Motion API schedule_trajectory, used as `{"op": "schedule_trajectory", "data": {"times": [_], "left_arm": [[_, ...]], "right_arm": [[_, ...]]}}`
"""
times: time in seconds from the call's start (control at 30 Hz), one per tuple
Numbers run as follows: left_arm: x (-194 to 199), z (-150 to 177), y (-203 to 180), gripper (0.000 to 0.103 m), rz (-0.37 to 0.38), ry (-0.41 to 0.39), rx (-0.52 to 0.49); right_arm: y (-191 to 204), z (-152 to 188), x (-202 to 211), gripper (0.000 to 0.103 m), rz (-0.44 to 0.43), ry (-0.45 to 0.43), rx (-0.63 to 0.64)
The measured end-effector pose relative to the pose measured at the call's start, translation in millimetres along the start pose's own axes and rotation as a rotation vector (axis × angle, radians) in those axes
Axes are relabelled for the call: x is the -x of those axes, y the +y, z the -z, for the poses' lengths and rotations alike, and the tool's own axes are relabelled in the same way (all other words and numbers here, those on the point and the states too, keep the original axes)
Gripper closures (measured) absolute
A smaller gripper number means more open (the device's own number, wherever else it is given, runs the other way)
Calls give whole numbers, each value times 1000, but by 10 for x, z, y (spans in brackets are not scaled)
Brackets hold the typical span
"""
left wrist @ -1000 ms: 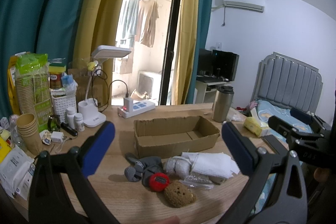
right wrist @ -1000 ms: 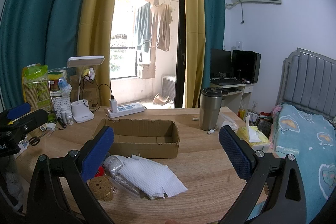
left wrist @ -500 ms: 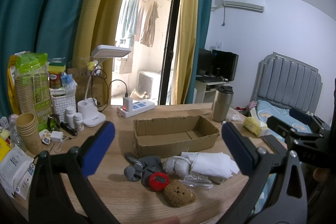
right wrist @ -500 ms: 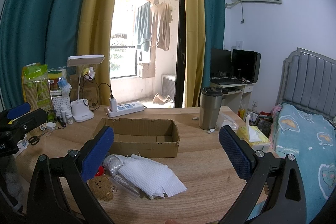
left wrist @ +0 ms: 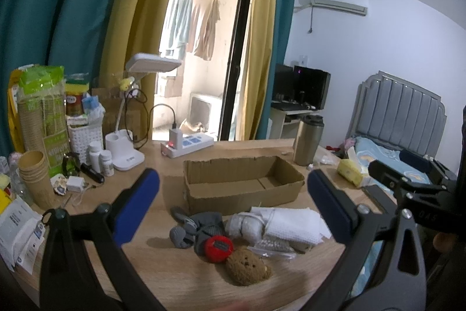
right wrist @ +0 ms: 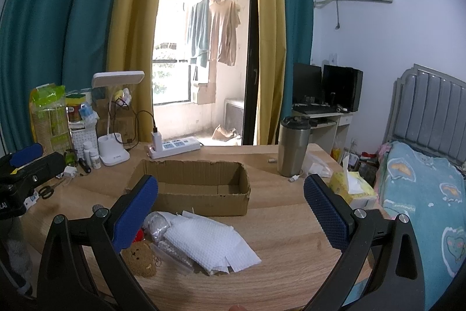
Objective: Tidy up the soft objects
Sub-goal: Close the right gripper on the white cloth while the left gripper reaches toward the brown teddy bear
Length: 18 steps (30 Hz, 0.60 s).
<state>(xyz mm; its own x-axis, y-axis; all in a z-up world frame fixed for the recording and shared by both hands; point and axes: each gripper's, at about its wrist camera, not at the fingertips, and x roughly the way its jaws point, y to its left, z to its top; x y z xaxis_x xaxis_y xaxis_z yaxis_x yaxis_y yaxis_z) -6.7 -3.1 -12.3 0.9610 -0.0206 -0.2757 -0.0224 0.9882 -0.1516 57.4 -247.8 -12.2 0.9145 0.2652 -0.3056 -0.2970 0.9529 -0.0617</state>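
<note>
An empty open cardboard box sits mid-table. In front of it lies a pile: a grey soft toy, a red round object, a brown bear plush, a white waffle cloth and a clear plastic bag. My left gripper is open and empty, above the pile. My right gripper is open and empty, to the pile's right. Each gripper shows at the edge of the other's view.
A steel tumbler, a yellow tissue pack, a power strip and a desk lamp stand around the box. Paper cups, bottles and packets crowd the table's left end. A bed is to the right.
</note>
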Motion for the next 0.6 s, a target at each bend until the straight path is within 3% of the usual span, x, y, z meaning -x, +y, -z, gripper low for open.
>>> {"op": "schedule_trajectory", "data": {"times": [0.4,0.6], "left_arm": [[-423,194,256,1,-22,126,62],[-693,334,395,1,-20,204,83]], "right_arm": [[105,254,-479,1,-46,158,18],[194,385,-768,6,-60,242,30]]}}
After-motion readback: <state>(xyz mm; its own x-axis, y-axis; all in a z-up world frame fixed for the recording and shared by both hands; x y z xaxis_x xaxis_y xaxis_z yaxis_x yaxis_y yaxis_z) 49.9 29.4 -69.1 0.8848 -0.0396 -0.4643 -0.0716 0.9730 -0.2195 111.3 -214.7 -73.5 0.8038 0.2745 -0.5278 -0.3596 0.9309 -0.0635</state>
